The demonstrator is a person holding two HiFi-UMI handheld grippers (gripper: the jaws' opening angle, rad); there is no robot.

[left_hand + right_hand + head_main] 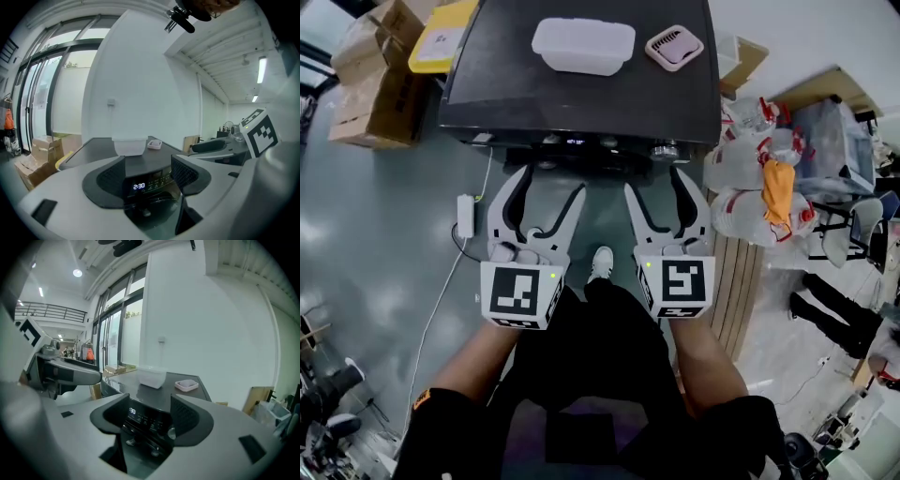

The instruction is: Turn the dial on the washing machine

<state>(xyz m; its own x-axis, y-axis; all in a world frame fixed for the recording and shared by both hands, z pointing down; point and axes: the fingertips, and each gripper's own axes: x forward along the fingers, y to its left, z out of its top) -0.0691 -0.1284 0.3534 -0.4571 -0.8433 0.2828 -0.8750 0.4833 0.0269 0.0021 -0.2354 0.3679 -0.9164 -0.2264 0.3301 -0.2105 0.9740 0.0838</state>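
The dark washing machine (506, 84) stands ahead of me, its control panel (581, 143) along the near edge. A silver dial (664, 150) sits at the panel's right end, and in the right gripper view the dial (171, 432) shows just inside the right jaw. My right gripper (654, 182) hangs open just short of the panel, nothing between its fingers. My left gripper (550, 183) is open too, in front of the panel's left half. In the left gripper view the left gripper (147, 176) frames the lit display (139, 186), touching nothing.
On the machine's top sit a white plastic tub (583, 45) and a pink box (674, 47). Cardboard boxes (380, 84) stand to the left, filled plastic bags (759, 187) to the right. A power strip (466, 214) and cable lie on the floor near the person's shoe (601, 262).
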